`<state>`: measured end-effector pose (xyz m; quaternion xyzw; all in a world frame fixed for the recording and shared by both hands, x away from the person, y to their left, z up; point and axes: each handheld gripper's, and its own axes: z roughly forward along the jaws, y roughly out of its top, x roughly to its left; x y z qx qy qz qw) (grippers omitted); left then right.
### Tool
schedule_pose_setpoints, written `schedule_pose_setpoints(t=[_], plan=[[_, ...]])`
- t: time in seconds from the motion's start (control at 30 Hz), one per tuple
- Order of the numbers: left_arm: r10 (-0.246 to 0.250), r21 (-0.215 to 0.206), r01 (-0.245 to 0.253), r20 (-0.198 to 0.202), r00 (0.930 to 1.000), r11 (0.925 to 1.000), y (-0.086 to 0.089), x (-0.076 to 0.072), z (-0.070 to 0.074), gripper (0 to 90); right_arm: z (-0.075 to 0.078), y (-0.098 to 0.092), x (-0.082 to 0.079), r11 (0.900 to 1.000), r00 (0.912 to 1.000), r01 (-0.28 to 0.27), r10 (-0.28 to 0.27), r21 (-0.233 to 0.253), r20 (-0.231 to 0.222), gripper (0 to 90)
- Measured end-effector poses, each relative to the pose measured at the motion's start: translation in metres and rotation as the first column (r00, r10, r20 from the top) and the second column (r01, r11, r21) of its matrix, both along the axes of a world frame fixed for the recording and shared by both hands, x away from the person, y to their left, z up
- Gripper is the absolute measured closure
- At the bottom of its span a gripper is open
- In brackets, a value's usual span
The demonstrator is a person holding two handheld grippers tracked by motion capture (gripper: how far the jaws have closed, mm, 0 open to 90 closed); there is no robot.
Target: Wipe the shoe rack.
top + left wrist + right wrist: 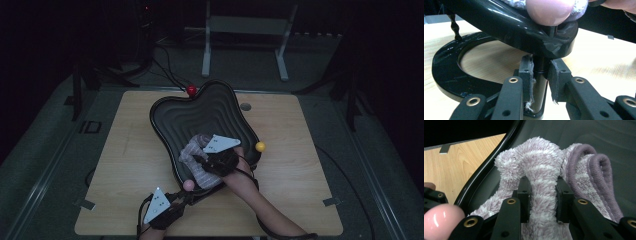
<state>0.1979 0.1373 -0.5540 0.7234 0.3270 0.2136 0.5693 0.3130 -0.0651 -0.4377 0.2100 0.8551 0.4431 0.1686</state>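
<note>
A black wavy tray (200, 112) stands on a wooden table (135, 165), with a red ball (191, 90), a yellow ball (260, 146) and a pink ball (188, 185) at its rim. A fuzzy lilac striped cloth (194, 148) lies in its near part. My right gripper (201, 160) is shut on a fold of that cloth (541, 165) inside the tray (574, 135). My left gripper (187, 196) is at the tray's near corner. Its jaws (541, 75) clamp the black post (540, 95) below the pink ball (549, 10) and tray rim (506, 25).
Under the tray a black ring base (444, 72) rests on the table. A small grey disc (245, 106) lies right of the tray. A white frame (245, 30) stands on the floor behind the table. Bare wood lies left and right of the tray.
</note>
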Motion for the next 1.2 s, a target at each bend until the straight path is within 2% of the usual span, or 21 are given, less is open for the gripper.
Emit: schedule_pose_setpoints(t=[0.6, 0.9, 1.03, 1.2], plan=[[0.001, 0.002, -0.001, 0.0, 1.0, 1.0, 0.0, 0.0, 0.0, 74.5, -0.008, -0.013, -0.014, 0.999, 0.9995, -0.029, 0.029, -0.023, -0.014, 70.9], [0.002, 0.004, -0.002, -0.001, 1.0, 1.0, 0.0, 0.0, 0.0, 74.5, -0.005, -0.017, -0.014, 0.993, 0.9945, -0.092, 0.088, -0.073, -0.057, 71.1], [0.002, 0.003, -0.002, -0.002, 1.0, 1.0, 0.0, 0.0, 0.0, 74.5, -0.004, -0.02, -0.013, 0.991, 0.9916, -0.111, 0.106, -0.073, -0.074, 71.2], [0.001, -0.001, -0.001, -0.003, 1.0, 1.0, 0.0, 0.0, 0.0, 74.4, -0.004, -0.018, -0.013, 0.993, 0.9927, -0.1, 0.096, -0.061, -0.073, 71.2]])
